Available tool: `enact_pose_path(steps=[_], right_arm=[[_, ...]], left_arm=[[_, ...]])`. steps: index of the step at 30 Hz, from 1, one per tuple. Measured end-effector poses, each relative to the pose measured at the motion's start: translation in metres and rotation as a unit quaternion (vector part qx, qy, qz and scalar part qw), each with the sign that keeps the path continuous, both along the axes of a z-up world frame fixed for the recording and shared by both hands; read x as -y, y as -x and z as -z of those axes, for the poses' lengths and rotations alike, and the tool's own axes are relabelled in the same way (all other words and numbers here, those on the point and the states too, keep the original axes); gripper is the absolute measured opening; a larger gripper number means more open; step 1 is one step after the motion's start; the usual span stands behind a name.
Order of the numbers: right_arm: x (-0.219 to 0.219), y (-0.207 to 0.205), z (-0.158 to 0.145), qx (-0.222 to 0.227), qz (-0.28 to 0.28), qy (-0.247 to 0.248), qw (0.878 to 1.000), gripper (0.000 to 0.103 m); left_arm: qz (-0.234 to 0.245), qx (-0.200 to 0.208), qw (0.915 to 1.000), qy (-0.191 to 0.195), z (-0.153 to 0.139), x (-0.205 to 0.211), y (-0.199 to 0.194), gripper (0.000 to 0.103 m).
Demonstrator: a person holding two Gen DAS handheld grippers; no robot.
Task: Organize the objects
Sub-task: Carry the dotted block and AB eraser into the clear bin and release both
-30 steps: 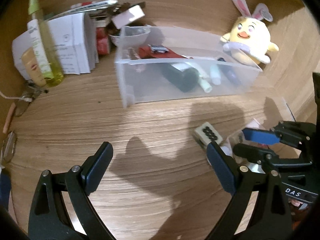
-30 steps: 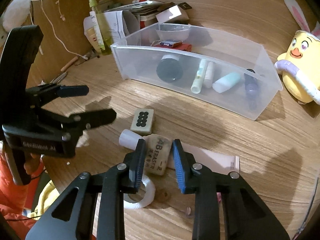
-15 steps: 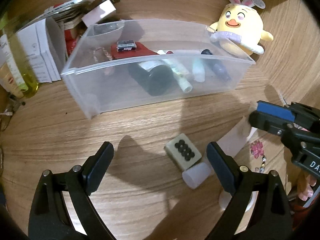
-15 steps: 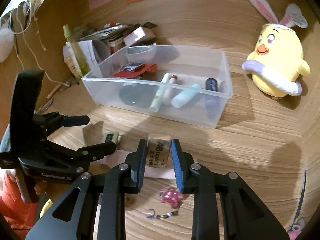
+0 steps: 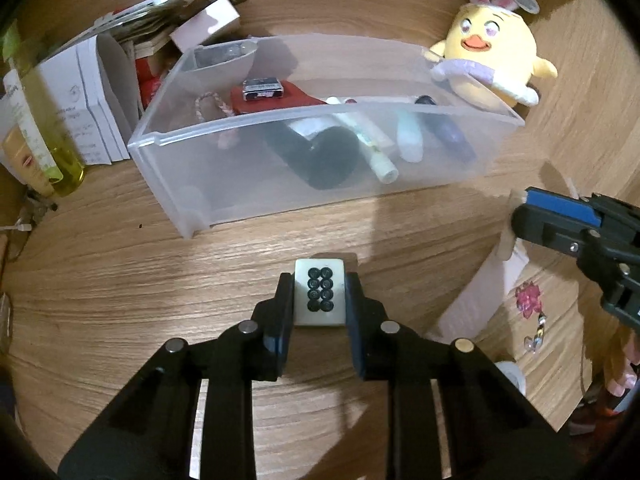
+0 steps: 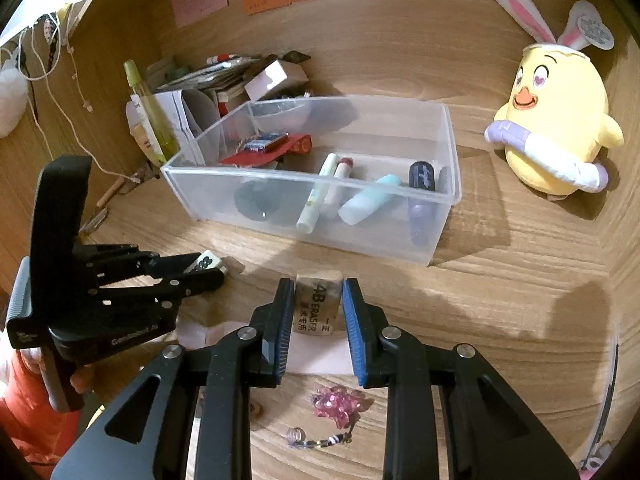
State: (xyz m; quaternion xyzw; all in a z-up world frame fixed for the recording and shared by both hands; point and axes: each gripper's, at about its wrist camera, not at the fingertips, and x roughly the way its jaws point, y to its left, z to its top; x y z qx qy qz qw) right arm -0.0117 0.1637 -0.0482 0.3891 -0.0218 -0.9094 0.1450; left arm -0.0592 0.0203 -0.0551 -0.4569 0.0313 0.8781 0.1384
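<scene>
mahjong tile (image 5: 319, 297) now between closing left fingers (image 5: 280, 320)

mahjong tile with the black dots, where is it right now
The mahjong tile sits between the closing jaws of the left gripper, on the wooden desk in front of the clear bin.

Plush chick (image 6: 556, 136) right of bin (image 6: 436, 220)

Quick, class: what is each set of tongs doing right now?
Left tongs: closing on the mahjong tile.
Right tongs: shut on the eraser.
</scene>
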Motion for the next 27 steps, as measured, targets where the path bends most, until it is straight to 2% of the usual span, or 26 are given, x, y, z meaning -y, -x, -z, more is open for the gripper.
enact_pose_path(steps=[4, 12, 22, 27], right_arm=[[-0.002, 0.001, -0.009, -0.014, 0.005, 0.002, 1.000, 0.023], [-0.005, 0.009, -0.028, -0.044, 0.012, 0.006, 0.999, 0.023], [-0.006, 0.021, -0.053, -0.083, 0.014, 0.005, 0.996, 0.023], [-0.006, 0.027, -0.066, -0.104, 0.018, 0.005, 0.994, 0.023]], left_arm=[[-0.009, -0.011, 0.9999, -0.007, -0.005, 0.003, 0.000, 0.024], [-0.021, -0.056, 0.9981, -0.017, -0.035, 0.011, -0.003, 0.024], [-0.039, -0.118, 0.9917, -0.035, -0.082, 0.022, -0.007, 0.024], [-0.046, -0.134, 0.9890, -0.043, -0.096, 0.029, -0.003, 0.024]])
